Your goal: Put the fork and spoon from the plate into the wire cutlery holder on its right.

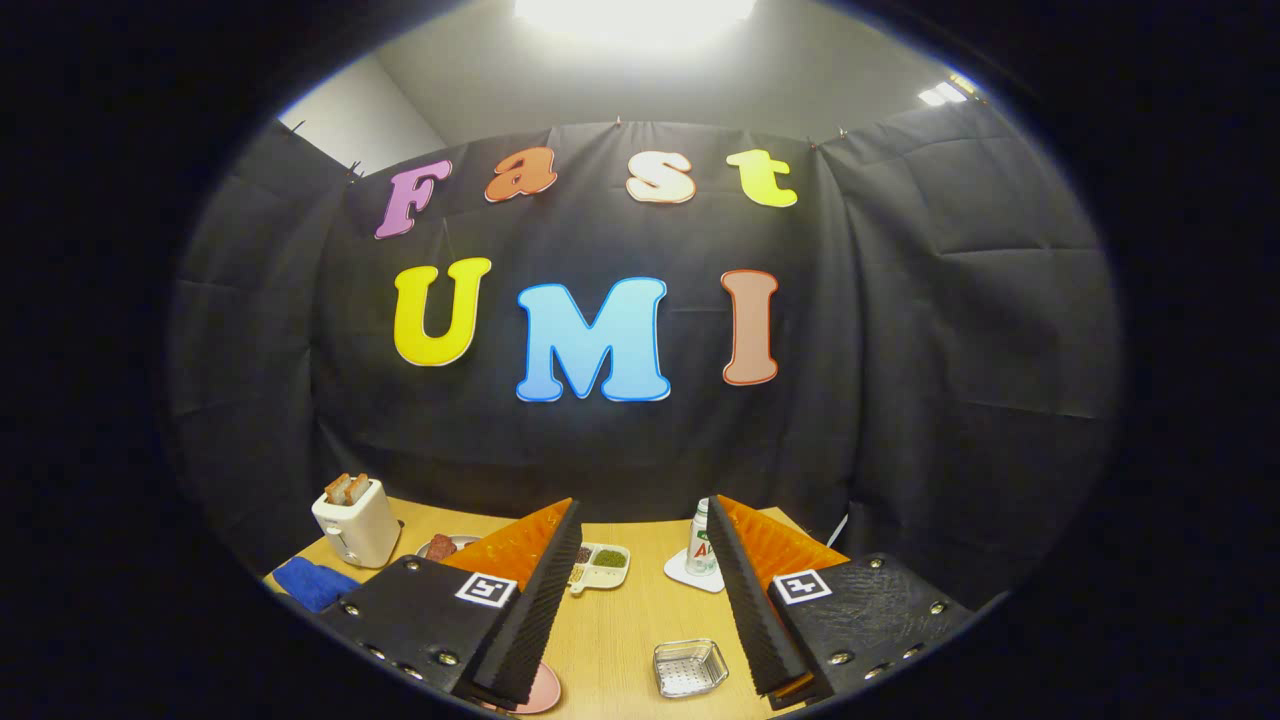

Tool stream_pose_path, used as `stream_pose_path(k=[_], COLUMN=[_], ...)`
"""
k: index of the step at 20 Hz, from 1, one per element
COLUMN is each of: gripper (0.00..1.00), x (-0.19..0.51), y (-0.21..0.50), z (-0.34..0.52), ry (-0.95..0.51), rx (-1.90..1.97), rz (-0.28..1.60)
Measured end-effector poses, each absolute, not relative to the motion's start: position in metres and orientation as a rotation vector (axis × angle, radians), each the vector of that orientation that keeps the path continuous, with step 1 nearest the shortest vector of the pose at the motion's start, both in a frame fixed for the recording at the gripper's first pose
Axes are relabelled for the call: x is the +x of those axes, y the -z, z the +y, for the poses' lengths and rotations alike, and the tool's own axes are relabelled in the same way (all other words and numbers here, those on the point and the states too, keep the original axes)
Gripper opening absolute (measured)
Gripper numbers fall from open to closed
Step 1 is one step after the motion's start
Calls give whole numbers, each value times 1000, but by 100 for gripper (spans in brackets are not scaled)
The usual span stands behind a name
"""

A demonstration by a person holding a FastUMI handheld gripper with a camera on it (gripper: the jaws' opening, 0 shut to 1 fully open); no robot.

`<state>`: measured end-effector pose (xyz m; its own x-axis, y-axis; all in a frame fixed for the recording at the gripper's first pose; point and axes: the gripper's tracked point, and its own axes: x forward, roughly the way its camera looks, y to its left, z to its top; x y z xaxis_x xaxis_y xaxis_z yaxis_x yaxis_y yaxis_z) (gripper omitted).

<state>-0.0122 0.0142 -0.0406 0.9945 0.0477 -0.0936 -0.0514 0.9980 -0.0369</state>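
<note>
Bench (620,630): pale wood, spreading ahead of and under the gripper, with the booth's black cloth wall behind it.
Gripper (640,610): fingers spread wide apart, nothing between them but bare bench; they hang above the near end of the bench and pinch nothing.
Toaster (356,522): white, at 10 o'clock from the gripper, well apart at the far left of the bench, with two slices of toast (346,488) standing up in its slots.
Cloth (312,582): blue, folded, lying at 7 o'clock from the toaster, just beside it.
Plate (538,690): pink, at 8 o'clock between the fingers' roots, mostly hidden under the left finger; I cannot tell whether fork or spoon lie on it.
Holder (690,667): small wire basket at 5 o'clock, near the right finger's inner edge, to the right of the plate.
Tray (602,563): white, divided, at 12 o'clock beyond the fingers, with green and dark fillings in its compartments.
Bottle (701,548): upright at 1 o'clock on a white coaster (686,576), partly behind the right finger.
Dish (445,546): small, at 11 o'clock beside the toaster, carrying something reddish.
</note>
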Motion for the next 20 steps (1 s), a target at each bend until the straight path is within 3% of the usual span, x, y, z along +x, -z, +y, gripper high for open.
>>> stream_pose_path(k=[20], gripper=[79], x=[-84], y=[273], z=[123], ry=[-308], rx=[-145], rz=[684])
